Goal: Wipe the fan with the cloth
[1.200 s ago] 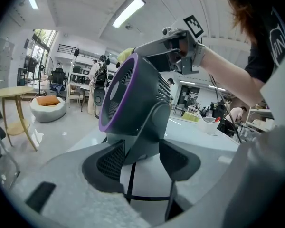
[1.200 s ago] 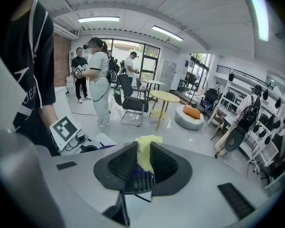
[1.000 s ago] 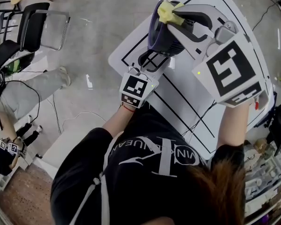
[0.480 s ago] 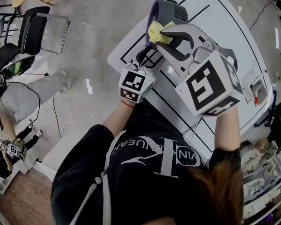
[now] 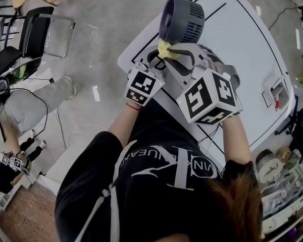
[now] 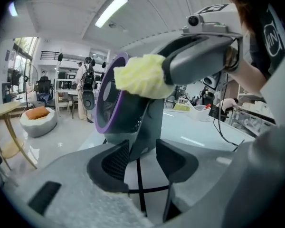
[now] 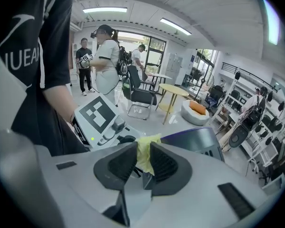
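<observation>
A grey fan (image 5: pixel 182 18) with a purple rim stands on the white table (image 5: pixel 242 44). My left gripper (image 5: pixel 154 63) is low at the fan's stand (image 6: pixel 145 127). Its jaws have just been closing, the stand is between them and both pads lie against its sides. My right gripper (image 5: pixel 171 48) is shut on the yellow cloth (image 5: pixel 164 49). It presses the cloth (image 6: pixel 138 75) against the back of the fan's head, just behind the rim and above the stand. In the right gripper view the cloth (image 7: pixel 146 156) sticks up between the pads with the fan (image 7: pixel 195 141) right behind it.
Black lines are marked on the table top. A small white device (image 5: pixel 274 92) lies near its right edge, and a cluttered rack (image 5: pixel 285 188) stands lower right. Chairs (image 5: pixel 40 29) and a seated person (image 5: pixel 25 102) are on the floor to the left. People (image 7: pixel 104 56) stand further off.
My right gripper has carried the cloth down from the top of the fan's head to its lower back near the stand. The left gripper stayed at the stand and rolled a little.
</observation>
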Demonstrator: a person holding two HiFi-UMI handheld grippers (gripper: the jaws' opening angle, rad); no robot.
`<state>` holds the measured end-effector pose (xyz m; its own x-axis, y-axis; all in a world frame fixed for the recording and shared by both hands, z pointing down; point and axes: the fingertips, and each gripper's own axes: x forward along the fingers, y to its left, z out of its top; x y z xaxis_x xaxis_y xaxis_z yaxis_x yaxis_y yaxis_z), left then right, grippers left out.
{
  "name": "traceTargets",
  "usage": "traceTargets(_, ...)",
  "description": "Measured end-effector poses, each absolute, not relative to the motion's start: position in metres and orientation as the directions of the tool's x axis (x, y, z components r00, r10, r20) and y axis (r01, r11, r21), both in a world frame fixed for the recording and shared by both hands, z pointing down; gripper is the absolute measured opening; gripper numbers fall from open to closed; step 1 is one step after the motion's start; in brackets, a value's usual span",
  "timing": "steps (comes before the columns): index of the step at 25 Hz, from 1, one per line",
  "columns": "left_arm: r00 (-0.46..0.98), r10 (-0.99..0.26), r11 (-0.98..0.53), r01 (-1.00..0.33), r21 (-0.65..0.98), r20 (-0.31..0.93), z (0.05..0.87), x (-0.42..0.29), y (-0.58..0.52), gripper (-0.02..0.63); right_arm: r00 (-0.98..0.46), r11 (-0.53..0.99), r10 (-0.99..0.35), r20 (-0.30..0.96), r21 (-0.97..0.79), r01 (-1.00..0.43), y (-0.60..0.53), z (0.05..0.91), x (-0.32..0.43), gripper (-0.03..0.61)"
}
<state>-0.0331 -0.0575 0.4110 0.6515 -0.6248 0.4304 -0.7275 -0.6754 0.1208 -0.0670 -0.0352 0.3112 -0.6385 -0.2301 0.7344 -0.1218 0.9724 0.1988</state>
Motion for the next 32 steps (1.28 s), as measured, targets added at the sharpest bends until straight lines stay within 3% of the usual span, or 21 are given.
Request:
traceTargets(4,0.686,-0.557,-0.749,-0.659,0.073,0.469,0.418,-0.033,-0.058,0.172,-0.681,0.960,-0.279,0.678,0.177,-0.217,-0.035,0.305,-0.060,0.086)
traceTargets(7,0.704,-0.514,-0.804,-0.595,0.012,0.490,0.421,-0.031,-0.058,0.164,-0.684,0.916,-0.358,0.635,0.096,-0.390,-0.036,0.305,-0.032,0.087)
traceTargets(10,0.706,-0.470,-0.862,-0.496,-0.103,0.530,0.427,-0.022,-0.051,0.144,-0.658,0.834,-0.424,0.622,-0.014,-0.551,-0.029,0.316,0.004,0.087)
traceTargets(14,0.664,-0.491,-0.869,-0.420,-0.263,0.564,0.438,-0.020,-0.056,0.116,-0.623,0.743,-0.453,0.637,-0.117,-0.659,-0.017,0.341,0.033,0.087)
traceTargets(15,0.654,-0.504,-0.862,-0.426,-0.275,0.564,0.438,-0.022,-0.058,0.062,-0.624,0.732,-0.450,0.639,-0.136,-0.668,-0.013,0.345,0.036,0.087)
traceTargets(23,0.628,-0.558,-0.815,-0.538,-0.215,0.543,0.430,-0.007,-0.040,0.039,-0.634,0.748,-0.438,0.637,-0.133,-0.650,-0.005,0.342,0.043,0.089)
traceTargets(27,0.578,-0.614,-0.755,-0.629,-0.185,0.538,0.432,0.019,-0.027,0.051,-0.643,0.765,-0.424,0.638,-0.128,-0.631,0.008,0.344,0.066,0.089)
traceTargets(32,0.530,-0.653,-0.660,-0.748,-0.064,0.541,0.437,0.055,-0.016,0.121,-0.636,0.764,-0.417,0.649,-0.128,-0.632,0.037,0.353,0.102,0.089)
